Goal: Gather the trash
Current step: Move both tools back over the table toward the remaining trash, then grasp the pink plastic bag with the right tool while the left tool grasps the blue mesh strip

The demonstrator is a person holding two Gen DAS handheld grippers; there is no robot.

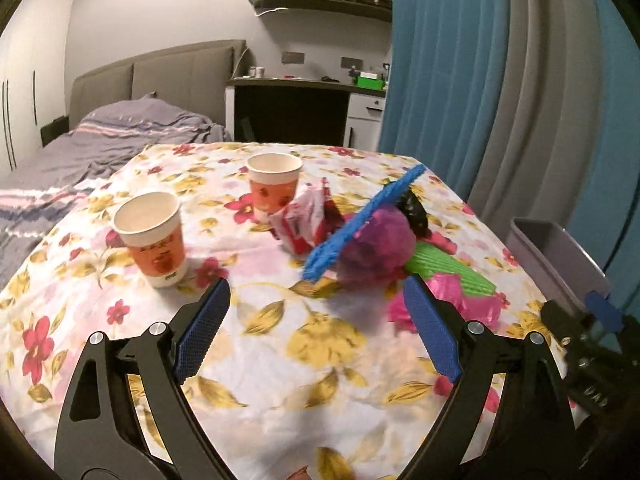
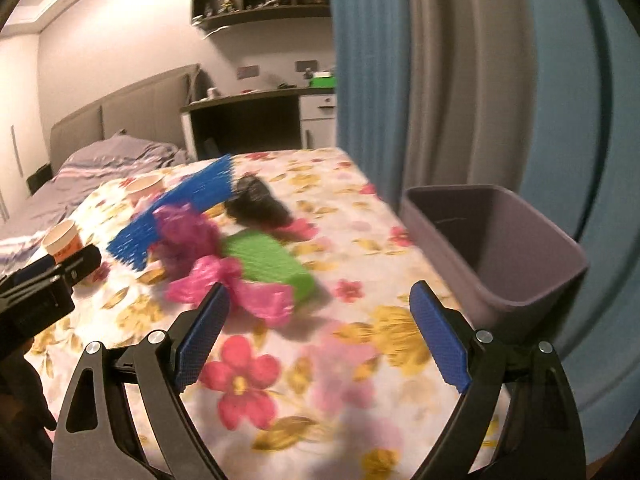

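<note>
Both my tongs gape wide over the flowered tablecloth (image 1: 280, 360), my left gripper (image 1: 316, 308) and right gripper (image 2: 320, 312) each holding nothing. Ahead lies the trash heap: crumpled pink plastic (image 2: 240, 292), green corrugated sheet (image 2: 268, 256), purple wad (image 1: 376, 240), blue corrugated sheet (image 1: 360, 224), black bag (image 2: 260, 200). Two orange paper cups (image 1: 154, 236) stand left; a grey plastic bin (image 2: 500, 240) sits at the right edge.

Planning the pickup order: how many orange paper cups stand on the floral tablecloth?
2. The nearer orange paper cup stands left, apart from the trash pile; the farther orange paper cup stands upright beside the red-and-white wrapper. The pile might hide more.
</note>
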